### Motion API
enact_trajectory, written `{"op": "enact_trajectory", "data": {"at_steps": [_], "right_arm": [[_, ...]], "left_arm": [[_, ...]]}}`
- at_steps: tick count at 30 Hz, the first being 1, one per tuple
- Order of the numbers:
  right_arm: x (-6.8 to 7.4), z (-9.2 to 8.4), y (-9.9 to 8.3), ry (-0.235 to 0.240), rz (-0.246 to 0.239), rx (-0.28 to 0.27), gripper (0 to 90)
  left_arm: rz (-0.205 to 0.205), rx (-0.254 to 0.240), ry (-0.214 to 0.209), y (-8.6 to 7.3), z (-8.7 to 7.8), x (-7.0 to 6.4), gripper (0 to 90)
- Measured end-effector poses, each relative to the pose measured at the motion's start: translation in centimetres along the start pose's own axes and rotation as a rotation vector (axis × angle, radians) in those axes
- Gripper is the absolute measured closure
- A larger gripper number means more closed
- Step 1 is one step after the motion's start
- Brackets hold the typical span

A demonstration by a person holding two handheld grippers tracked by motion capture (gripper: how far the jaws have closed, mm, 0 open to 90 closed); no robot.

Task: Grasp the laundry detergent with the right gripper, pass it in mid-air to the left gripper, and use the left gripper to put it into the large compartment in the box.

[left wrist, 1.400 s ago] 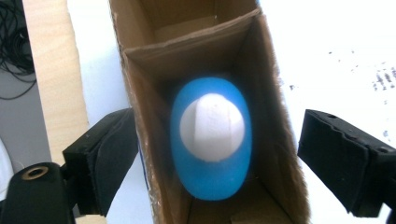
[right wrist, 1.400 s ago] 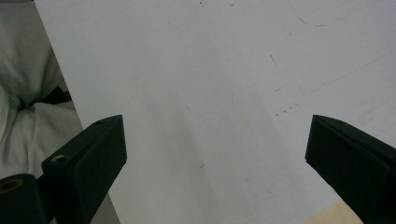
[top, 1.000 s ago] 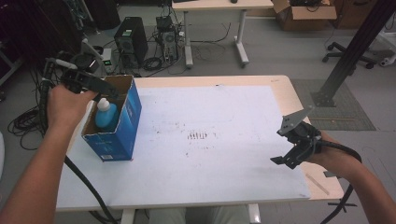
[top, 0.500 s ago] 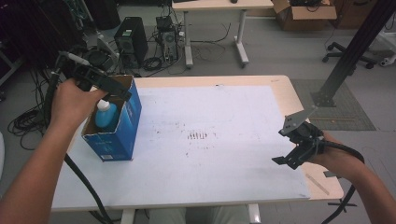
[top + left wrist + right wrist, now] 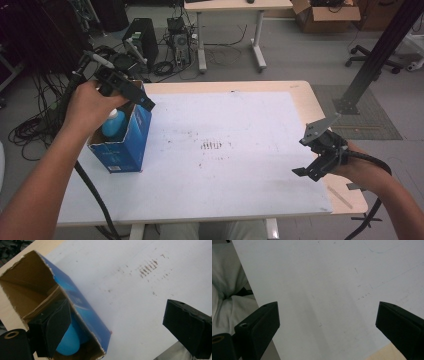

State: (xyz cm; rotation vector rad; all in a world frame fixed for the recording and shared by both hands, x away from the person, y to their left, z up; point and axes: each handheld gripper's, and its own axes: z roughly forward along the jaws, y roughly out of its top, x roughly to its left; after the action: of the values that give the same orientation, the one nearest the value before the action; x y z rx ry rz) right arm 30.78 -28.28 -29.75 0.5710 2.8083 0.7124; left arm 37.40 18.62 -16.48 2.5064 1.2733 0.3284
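The left gripper (image 5: 142, 97), jaws wide, just opening and empty, hangs over the box (image 5: 122, 145) rim at centre left; the bottle (image 5: 114, 125) stands inside. The right gripper (image 5: 312, 167), lower right, gapes empty above bare white sheet (image 5: 225, 150).

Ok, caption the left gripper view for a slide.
Left gripper, jaws open, above a blue box holding a blue bottle.

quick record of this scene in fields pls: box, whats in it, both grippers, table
box: blue carton, open top, upright near table's left edge
contents: light blue bottle inside
left gripper: above the box's rim, jaws just been opening, nothing between them
right gripper: open, empty, over the white sheet near right edge
table: wooden, mostly covered by the sheet
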Motion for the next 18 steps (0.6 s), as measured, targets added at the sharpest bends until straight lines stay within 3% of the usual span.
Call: {"op": "enact_trajectory", "data": {"at_steps": [18], "right_arm": [[-0.1,0.1,-0.1,0.004,0.007,0.007,4.8]], "left_arm": [[0.158,0.022,-0.043,2.5,1.3,-2.7,8.1]]}}
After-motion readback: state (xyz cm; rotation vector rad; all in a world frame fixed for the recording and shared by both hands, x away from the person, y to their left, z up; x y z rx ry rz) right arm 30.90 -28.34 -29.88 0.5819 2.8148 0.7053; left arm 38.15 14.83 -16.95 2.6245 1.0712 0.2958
